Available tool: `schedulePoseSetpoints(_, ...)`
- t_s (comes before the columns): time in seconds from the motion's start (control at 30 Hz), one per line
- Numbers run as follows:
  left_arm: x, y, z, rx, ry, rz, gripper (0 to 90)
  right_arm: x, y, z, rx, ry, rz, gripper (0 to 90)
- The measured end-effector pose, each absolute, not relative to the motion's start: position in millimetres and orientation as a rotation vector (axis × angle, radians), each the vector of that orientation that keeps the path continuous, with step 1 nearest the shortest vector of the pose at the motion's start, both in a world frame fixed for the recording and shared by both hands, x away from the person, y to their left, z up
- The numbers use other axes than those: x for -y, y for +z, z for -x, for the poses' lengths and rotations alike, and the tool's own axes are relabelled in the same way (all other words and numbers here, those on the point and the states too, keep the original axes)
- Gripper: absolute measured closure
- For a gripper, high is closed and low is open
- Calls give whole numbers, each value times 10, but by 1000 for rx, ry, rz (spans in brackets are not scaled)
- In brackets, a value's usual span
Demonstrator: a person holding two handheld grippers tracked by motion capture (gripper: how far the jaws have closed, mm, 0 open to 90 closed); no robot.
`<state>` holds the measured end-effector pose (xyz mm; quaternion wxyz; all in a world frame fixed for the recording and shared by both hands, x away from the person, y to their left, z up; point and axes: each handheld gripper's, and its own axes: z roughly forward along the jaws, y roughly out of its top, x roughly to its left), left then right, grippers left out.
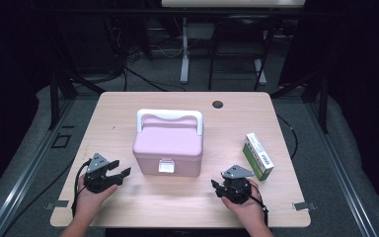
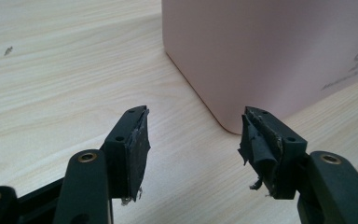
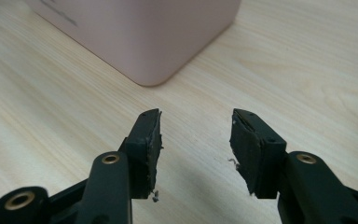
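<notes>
A pink lidded box [image 1: 168, 145] with a white handle [image 1: 169, 116] and a white front latch [image 1: 166, 166] stands in the middle of the wooden table [image 1: 128, 103]. My left gripper [image 1: 121, 169] rests near the front left of the box, open and holding nothing. In the left gripper view its jaws [image 2: 196, 116] point at a lower corner of the pink box [image 2: 270, 56], a short way off. My right gripper [image 1: 219, 180] sits at the front right, also open and holding nothing. Its jaws [image 3: 196, 116] face another lower corner of the box [image 3: 140, 32].
A small green and white carton [image 1: 257, 155] lies on the table to the right of the box, just beyond my right hand. A dark round grommet [image 1: 217, 104] is set near the table's far edge. Table legs and cables stand on the floor behind.
</notes>
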<state>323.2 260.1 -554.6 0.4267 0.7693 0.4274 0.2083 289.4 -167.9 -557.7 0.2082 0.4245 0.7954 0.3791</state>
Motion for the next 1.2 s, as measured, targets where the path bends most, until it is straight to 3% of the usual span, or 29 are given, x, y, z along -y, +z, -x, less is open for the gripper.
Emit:
schedulePoseSetpoints(0.3,-2623,-5565,-3231,-1076,495,-1910,427,1591,-5630,-2955,-2218,985,-1239,359)
schedulePoseSetpoints(0.37,-2634,-5560,-3235,-1079,471,-1901,429,1566,-5634,-2956,-2219,979,-1210,387)
schedulePoseSetpoints(0.4,-2636,-5556,-3236,-1085,460,-1892,429,1561,-5640,-2956,-2223,984,-1181,472)
schedulePoseSetpoints(0.5,-2640,-5553,-3241,-1088,453,-1895,433,1566,-5649,-2959,-2237,987,-1149,504)
schedulePoseSetpoints(1.2,-2513,-5614,-3397,-1106,386,-1921,555,1572,-5616,-3106,-2150,1074,-1205,575)
